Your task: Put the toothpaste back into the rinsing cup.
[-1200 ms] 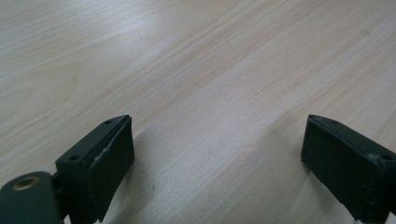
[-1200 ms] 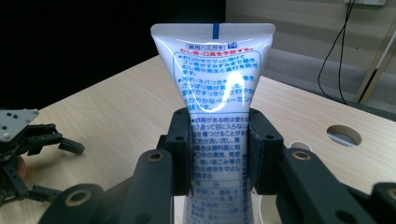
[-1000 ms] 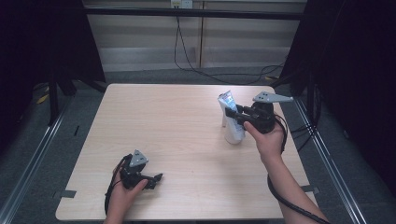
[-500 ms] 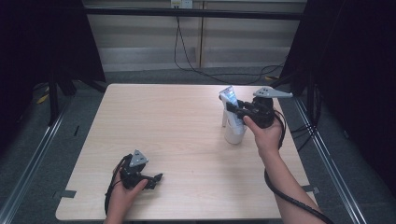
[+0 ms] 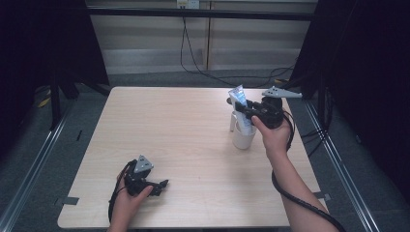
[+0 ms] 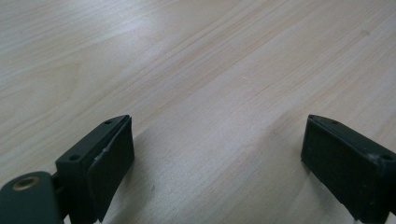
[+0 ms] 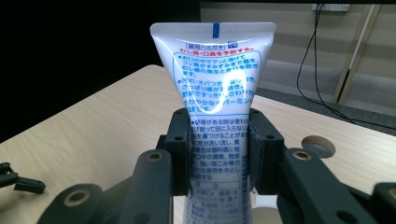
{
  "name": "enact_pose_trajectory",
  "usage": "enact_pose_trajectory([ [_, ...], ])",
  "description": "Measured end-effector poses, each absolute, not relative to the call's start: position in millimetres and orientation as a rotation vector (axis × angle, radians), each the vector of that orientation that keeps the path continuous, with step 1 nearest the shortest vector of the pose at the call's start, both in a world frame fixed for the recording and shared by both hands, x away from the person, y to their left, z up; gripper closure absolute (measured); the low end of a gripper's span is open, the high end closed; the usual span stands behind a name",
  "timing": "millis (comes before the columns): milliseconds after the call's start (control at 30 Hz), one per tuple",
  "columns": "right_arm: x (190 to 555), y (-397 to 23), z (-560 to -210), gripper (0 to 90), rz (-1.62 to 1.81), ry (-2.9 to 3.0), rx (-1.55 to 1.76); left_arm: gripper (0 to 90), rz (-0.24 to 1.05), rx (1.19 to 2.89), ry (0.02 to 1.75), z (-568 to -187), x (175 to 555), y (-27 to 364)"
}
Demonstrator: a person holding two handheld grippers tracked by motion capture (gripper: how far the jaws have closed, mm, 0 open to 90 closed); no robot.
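Jaws of the right gripper (image 7: 219, 154) clamp an upright toothpaste tube (image 7: 215, 88), its lower end in the white cup (image 5: 243, 137) at the worktop's (image 5: 183, 145) three o'clock. The left gripper's (image 6: 217, 158) jaws gape, empty, at seven o'clock.

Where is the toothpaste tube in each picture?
High view: the tube stands right of middle, its lower end in the white cup, clamped by the right gripper.
Left gripper view: bare table between open jaws; no tube here.
Right gripper view: the tube rises at centre, crimped end up, squeezed between the jaws.
Shared landmark: the light wooden table.
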State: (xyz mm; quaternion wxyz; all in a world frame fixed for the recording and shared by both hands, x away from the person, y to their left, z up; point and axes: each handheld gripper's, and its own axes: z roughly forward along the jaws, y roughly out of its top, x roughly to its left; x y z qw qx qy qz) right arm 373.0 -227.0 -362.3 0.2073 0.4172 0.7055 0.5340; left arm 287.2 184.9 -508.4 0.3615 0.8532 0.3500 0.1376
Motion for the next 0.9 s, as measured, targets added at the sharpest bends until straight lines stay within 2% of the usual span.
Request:
enact_pose_trajectory([
  [900,390.7,-237.8,-380.6,65.7,1.436,1.910,1.229,9.3,0.355,2.198,0.902,-508.4,287.2,184.9],
])
